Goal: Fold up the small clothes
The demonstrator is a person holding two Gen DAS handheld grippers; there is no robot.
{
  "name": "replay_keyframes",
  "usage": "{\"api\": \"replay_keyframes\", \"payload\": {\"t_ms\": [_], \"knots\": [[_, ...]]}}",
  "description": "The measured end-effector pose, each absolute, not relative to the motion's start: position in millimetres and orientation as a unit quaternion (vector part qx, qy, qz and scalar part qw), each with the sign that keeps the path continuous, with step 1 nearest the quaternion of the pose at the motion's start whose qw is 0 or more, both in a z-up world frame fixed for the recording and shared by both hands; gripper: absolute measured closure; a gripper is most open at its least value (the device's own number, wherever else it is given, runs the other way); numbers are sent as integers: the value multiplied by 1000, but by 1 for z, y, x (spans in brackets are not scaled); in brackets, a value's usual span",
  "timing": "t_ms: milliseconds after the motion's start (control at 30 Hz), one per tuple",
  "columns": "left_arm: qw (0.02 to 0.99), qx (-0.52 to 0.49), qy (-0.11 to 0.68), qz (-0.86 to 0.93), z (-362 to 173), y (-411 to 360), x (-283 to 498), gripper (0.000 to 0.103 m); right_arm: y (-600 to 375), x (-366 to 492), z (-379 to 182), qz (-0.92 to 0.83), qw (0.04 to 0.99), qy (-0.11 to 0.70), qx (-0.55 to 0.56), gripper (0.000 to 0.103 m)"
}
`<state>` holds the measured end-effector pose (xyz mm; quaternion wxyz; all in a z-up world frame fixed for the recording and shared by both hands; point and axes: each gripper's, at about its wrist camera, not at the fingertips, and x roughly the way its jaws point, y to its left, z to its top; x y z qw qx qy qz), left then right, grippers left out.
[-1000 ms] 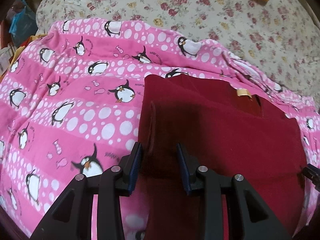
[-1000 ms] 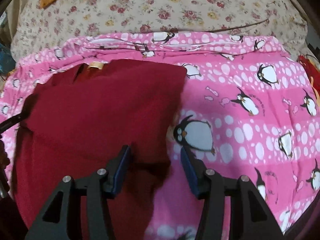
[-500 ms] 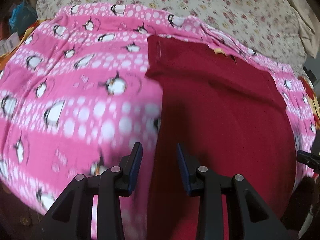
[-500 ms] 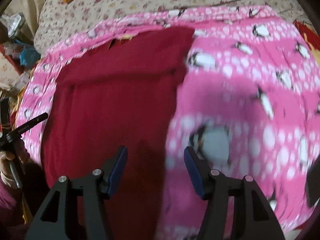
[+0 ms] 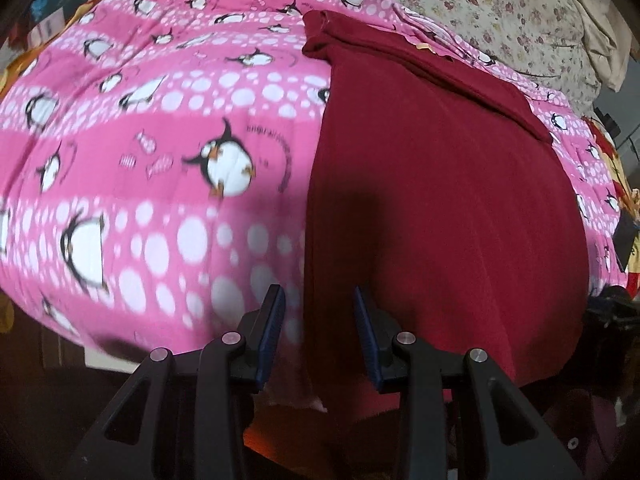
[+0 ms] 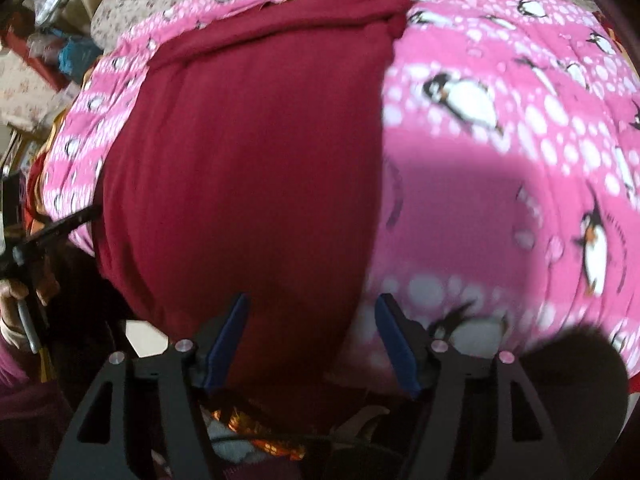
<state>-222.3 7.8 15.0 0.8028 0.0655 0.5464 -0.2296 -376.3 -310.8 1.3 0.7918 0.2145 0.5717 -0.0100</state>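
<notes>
A dark red garment [image 5: 440, 200] lies flat on a pink penguin blanket [image 5: 140, 140], its far end folded over into a band. It also shows in the right wrist view [image 6: 248, 160]. My left gripper [image 5: 318, 332] is open and empty, hovering over the garment's near left corner. My right gripper [image 6: 310, 340] is open and empty over the garment's near right corner at the blanket's front edge. The near hem hangs over the bed edge.
A floral sheet [image 5: 500, 4] covers the bed beyond the blanket. Clutter and bags [image 6: 68, 52] lie off the bed at the left. The left hand and its gripper's handle [image 6: 24, 248] show at the left in the right wrist view.
Both grippers have pulled back from the folded far end toward the near edge of the garment. Both stayed open and empty.
</notes>
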Motion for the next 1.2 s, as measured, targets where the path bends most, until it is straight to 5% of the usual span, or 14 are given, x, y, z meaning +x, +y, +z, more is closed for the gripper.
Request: {"api": "replay_keyframes", "payload": {"t_ms": [733, 767, 867, 900, 1200], "knots": [[783, 63, 579, -220, -9, 6, -247, 85, -294, -382, -39, 42, 746, 598, 290, 32], [783, 63, 578, -222, -8, 6, -248, 86, -291, -382, -39, 43, 748, 599, 284, 36], [773, 60, 585, -240, -7, 6, -251, 103, -285, -383, -35, 64, 751, 596, 277, 76], [773, 60, 583, -242, -5, 6, -252, 103, -282, -383, -32, 70, 755, 593, 272, 82], [793, 12, 539, -284, 51, 16, -243, 103, -300, -380, 37, 122, 798, 509, 298, 88]]}}
